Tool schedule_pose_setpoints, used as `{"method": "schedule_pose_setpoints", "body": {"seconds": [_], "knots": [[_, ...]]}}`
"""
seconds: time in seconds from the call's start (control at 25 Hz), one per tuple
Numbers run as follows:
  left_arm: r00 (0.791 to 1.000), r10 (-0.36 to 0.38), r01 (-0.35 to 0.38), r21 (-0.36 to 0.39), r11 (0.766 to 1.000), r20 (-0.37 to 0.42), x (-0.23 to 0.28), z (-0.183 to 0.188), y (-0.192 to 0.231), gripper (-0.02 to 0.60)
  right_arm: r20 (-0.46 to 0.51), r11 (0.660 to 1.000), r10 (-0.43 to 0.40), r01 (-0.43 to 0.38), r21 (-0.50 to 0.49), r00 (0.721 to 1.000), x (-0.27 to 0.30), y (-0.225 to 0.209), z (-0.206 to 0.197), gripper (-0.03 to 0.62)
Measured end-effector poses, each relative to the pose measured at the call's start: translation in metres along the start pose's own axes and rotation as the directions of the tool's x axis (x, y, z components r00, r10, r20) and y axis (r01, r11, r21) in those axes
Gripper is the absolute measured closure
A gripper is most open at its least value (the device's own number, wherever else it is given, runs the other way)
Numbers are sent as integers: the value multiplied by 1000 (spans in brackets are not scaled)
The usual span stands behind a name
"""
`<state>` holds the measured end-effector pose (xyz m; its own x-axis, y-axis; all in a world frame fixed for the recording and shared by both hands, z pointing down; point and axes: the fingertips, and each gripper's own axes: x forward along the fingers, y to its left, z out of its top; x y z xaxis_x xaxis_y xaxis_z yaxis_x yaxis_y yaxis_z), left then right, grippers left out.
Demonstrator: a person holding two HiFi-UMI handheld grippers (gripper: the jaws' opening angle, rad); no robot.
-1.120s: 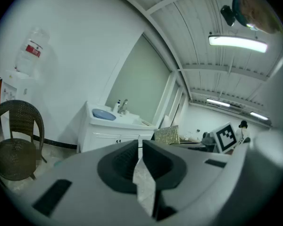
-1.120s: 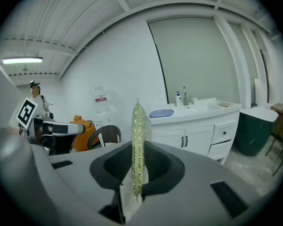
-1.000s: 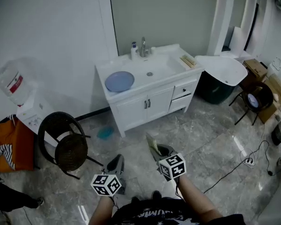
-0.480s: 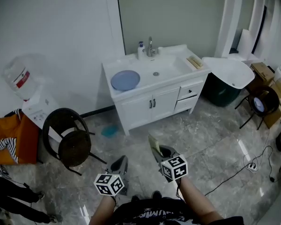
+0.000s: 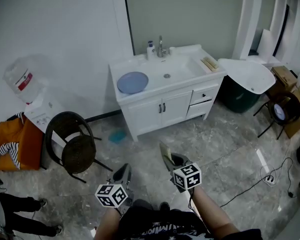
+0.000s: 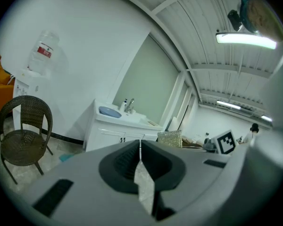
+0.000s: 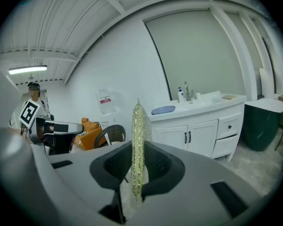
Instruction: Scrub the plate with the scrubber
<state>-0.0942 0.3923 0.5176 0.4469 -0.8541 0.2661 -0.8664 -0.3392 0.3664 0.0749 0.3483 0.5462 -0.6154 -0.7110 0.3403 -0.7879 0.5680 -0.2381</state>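
Observation:
A blue plate (image 5: 132, 82) lies on the white vanity counter (image 5: 190, 79), left of the sink basin, across the room from me. It also shows far off in both gripper views: plate (image 6: 109, 111), plate (image 7: 163, 109). Low over the marble floor, my right gripper (image 5: 169, 160) is shut on a glittery yellow-green scrubber (image 7: 138, 145), which stands upright between its jaws. The scrubber (image 5: 164, 154) sticks up from those jaws. To its left, my left gripper (image 5: 125, 171) is shut with nothing held (image 6: 140, 147).
A dark wicker chair (image 5: 72, 144) stands left of the vanity. A water dispenser (image 5: 27, 91) is against the left wall. A dark green bin (image 5: 237, 96) and a white tub (image 5: 247, 74) stand right. Cables (image 5: 262, 174) trail on the floor. A person's legs (image 5: 15, 216) show at bottom left.
The head view has shifted slightly, so the vanity sits a little further right. Both grippers stay low over the floor, the left one a touch lower.

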Motion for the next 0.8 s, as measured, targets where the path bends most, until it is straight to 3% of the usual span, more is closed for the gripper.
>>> {"method": "schedule_pose_setpoints", "body": {"seconds": [0.4, 0.8], "knots": [[999, 28, -28, -30, 999, -27, 24, -4, 18, 563, -38, 998, -27, 29, 52, 999, 19, -27, -7, 522], [997, 39, -45, -85, 995, -70, 104, 32, 74, 562, -50, 997, -69, 70, 30, 996, 82, -75, 25, 522]]}}
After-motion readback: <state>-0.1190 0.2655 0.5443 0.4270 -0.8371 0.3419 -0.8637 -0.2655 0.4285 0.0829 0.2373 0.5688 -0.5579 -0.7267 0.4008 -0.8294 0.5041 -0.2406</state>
